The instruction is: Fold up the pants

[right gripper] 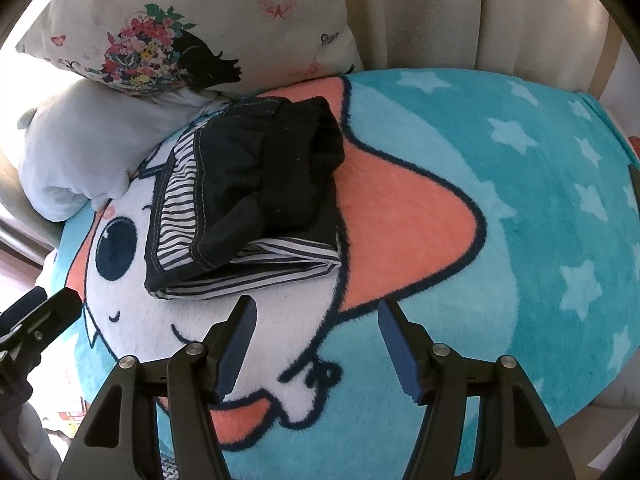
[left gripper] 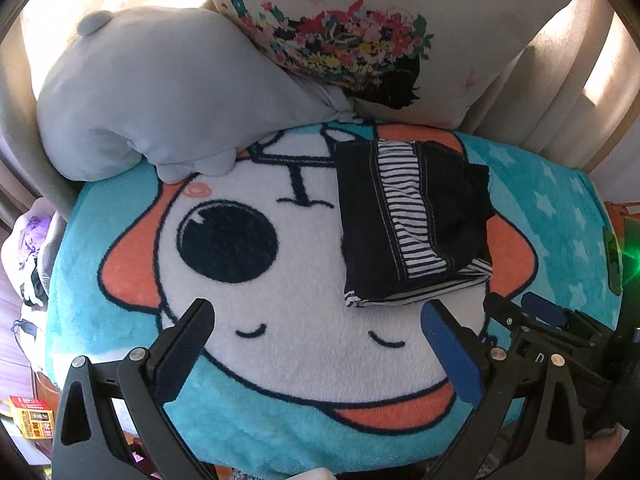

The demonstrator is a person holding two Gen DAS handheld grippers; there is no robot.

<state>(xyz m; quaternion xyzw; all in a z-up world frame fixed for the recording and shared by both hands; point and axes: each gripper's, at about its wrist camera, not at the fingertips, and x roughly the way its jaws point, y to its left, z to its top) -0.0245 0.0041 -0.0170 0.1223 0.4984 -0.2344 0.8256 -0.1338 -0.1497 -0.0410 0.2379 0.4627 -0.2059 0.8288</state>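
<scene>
So both grippers are just hanging above the cushion with nothing in them: the left hand-held gripper [left gripper: 318,322] has its jaws spread wide, and the right hand-held gripper [right gripper: 316,320] is spread apart too, a bit narrower, neither touching any fabric. The pants [left gripper: 414,220] are folded into a compact dark bundle with a striped panel and striped layers showing along the near edge, sitting on the big teal cartoon cushion [left gripper: 280,412], over the white face and the orange ear of the print. From the right wrist view the pants [right gripper: 248,196] lie just past the fingertips, close to the left finger [right gripper: 240,332]. Behind the bundle a grey plush toy [left gripper: 160,92] rests on the cushion's far-left edge, and a floral pillow [left gripper: 360,32] leans on the plush and against the beige chair back [right gripper: 460,12], so the far side is crowded. In the left wrist view the right hand-held gripper [left gripper: 532,312] pokes in low on the right, near the bundle's corner. Open room is the starry teal stretch [right gripper: 540,200] to the right of the pants, running out to the cushion's rounded edge.
</scene>
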